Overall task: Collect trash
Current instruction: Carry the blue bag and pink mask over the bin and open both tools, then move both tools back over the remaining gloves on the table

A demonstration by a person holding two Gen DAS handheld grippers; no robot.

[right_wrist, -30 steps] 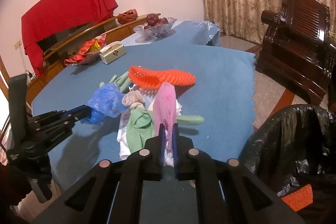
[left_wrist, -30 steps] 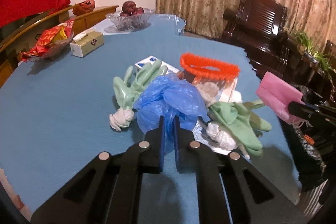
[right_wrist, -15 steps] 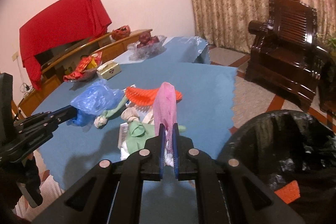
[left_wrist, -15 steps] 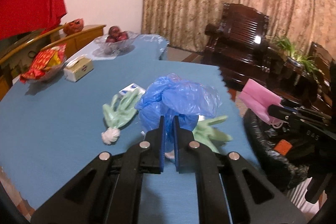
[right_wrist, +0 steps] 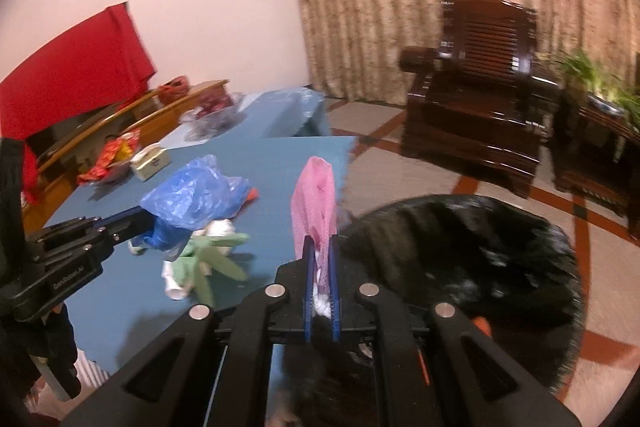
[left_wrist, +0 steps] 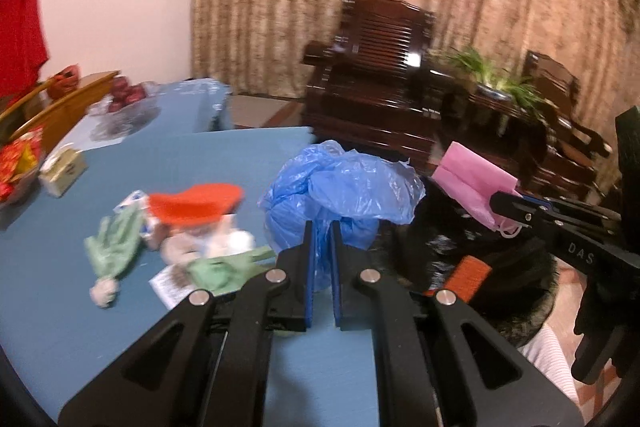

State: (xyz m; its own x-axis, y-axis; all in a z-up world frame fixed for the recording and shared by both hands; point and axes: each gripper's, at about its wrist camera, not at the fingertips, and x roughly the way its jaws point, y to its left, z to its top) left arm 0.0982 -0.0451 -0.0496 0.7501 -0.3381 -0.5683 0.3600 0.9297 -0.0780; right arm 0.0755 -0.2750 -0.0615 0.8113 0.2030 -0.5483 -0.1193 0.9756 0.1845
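Since a second ago we have carried both grippers off the pile and toward the desk's edge, so that the black bin bag now fills the lower right of the right wrist view, where before it sat only at the corner.

Our left gripper has its jaws closed on the crumpled blue plastic bag, which bulges above the fingers, lifted clear of the blue desk. Our right gripper has its jaws pinched on the pink face mask, with the white ear loops bunched between the fingers; the mask stands upright over the bin bag's near rim.

The left wrist view alone shows what is left on the desk: the orange net sleeve, a pale green glove lying flat with its white cuff toward us, a second green glove over a printed paper slip, and crumpled white tissue between them. It also shows an orange piece inside the bin bag.

The right wrist view hides most of that pile behind the blue bag, though one green glove shows. Only it shows the tiled floor beside the bin bag and the bag's whole open mouth.
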